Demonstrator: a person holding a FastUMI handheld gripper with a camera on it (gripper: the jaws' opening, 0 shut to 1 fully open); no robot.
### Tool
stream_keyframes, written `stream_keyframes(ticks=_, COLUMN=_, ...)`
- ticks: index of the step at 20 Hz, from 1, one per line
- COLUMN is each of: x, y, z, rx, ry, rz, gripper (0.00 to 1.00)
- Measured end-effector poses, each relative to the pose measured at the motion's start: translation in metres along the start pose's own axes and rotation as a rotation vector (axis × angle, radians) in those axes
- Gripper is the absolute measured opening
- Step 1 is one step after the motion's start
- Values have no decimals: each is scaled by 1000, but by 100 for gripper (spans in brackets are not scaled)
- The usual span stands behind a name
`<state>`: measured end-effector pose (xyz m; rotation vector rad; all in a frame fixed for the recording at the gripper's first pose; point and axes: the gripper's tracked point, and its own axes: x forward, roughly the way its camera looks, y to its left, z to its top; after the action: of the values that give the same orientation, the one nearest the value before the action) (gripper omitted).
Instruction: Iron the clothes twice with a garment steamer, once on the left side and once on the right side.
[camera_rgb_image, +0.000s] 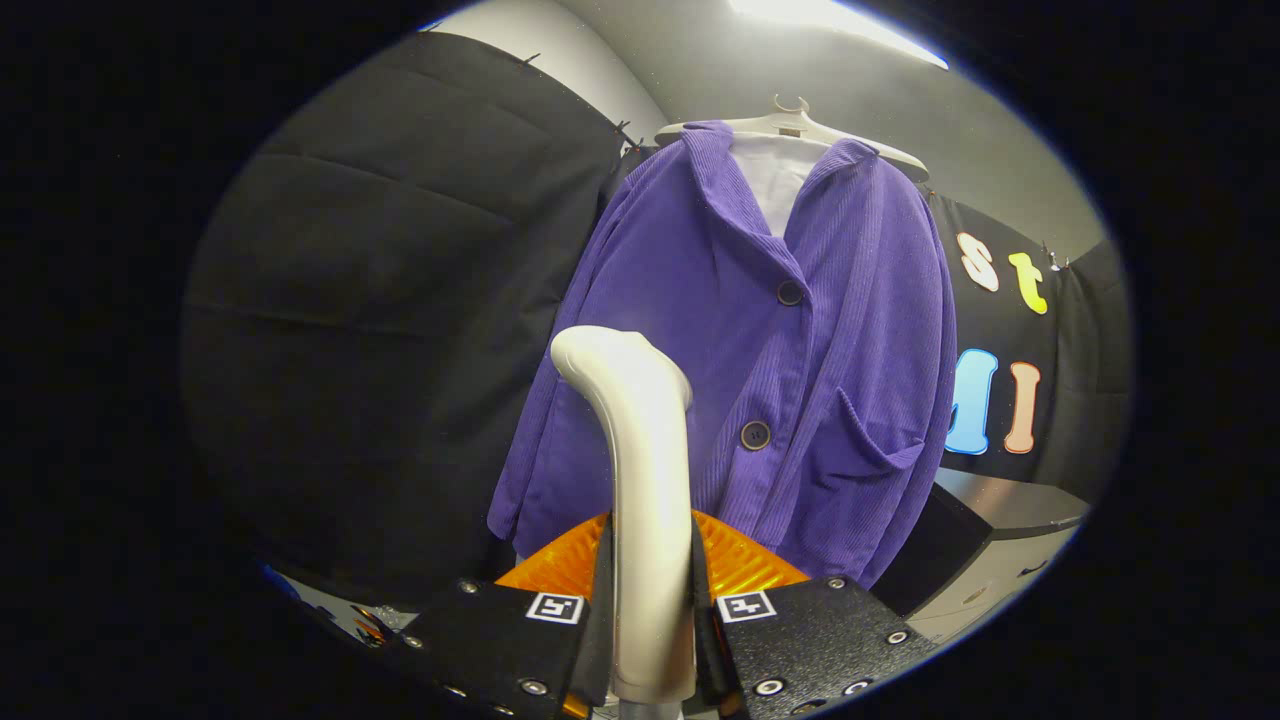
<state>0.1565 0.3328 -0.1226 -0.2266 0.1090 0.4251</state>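
Your gripper (652, 600) is clamping the white garment steamer (640, 480), facing the far purple corduroy jacket (790, 360) hanging buttoned.

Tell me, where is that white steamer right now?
The white steamer stands upright, clamped between the gripper's fingers, its curved head just ahead of the purple jacket on the hanger.
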Motion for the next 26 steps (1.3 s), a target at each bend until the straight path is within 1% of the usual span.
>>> stream_keyframes(ticks=8, x=-13, y=28, z=-60, rx=6, ry=114, rz=53, gripper=34)
stream_keyframes(ticks=13, x=-20, y=33, z=-91, rx=17, ry=179, rz=73, gripper=34)
stream_keyframes(ticks=16, x=-33, y=35, z=-110, rx=33, ry=229, rz=80, gripper=34)
stream_keyframes(ticks=22, x=-72, y=11, z=-120, rx=70, ry=244, rz=91, gripper=34)
stream_keyframes(ticks=26, x=-104, y=-30, z=-122, rx=100, ry=204, rz=48, gripper=34)
